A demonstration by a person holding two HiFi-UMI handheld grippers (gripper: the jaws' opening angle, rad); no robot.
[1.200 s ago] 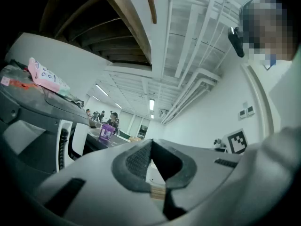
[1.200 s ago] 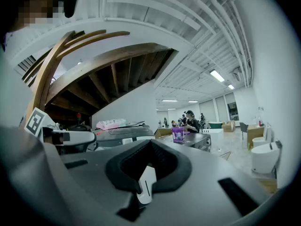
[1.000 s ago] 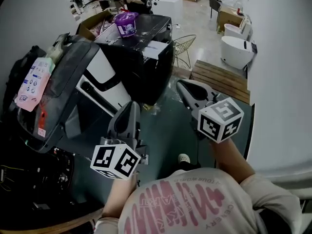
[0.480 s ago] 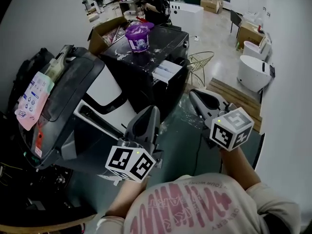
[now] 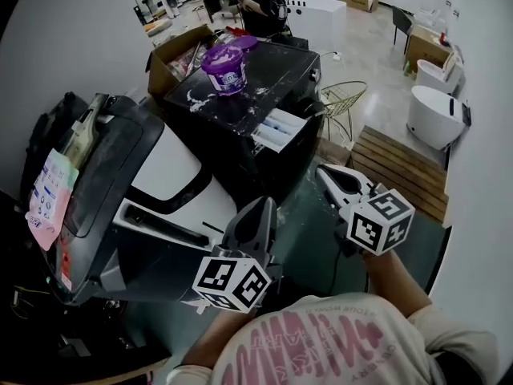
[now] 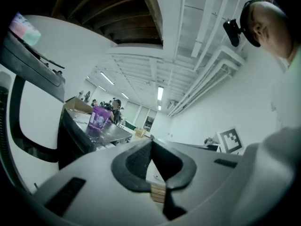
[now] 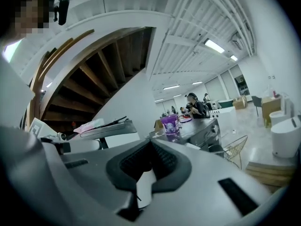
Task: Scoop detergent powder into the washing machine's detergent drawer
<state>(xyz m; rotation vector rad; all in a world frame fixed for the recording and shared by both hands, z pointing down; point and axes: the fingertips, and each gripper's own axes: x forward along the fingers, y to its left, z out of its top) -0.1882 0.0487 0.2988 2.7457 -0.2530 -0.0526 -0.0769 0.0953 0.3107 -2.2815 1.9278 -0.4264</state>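
i've walked both grippers in: the purple detergent tub (image 5: 226, 68) on the black washing machine (image 5: 276, 66) now sits closer at 12 o'clock, detergent drawer (image 5: 278, 129) pulled out. left gripper (image 5: 258, 213) and right gripper (image 5: 327, 173) are pressed together, empty; scooping not begun.

left tongs (image 5: 258, 208) and right tongs (image 5: 327, 172) carried closer to black washing machine (image 5: 264, 79), purple tub (image 5: 225, 68) now nearer

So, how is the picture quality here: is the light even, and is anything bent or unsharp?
Head view: dim and low in contrast, black at the corners, yet the purple tub is sharp enough. Left gripper view: strong fisheye bend, and the ceiling lamps glare white. Right gripper view: the same bend, bright on the right, with the wooden beams dark on the left.
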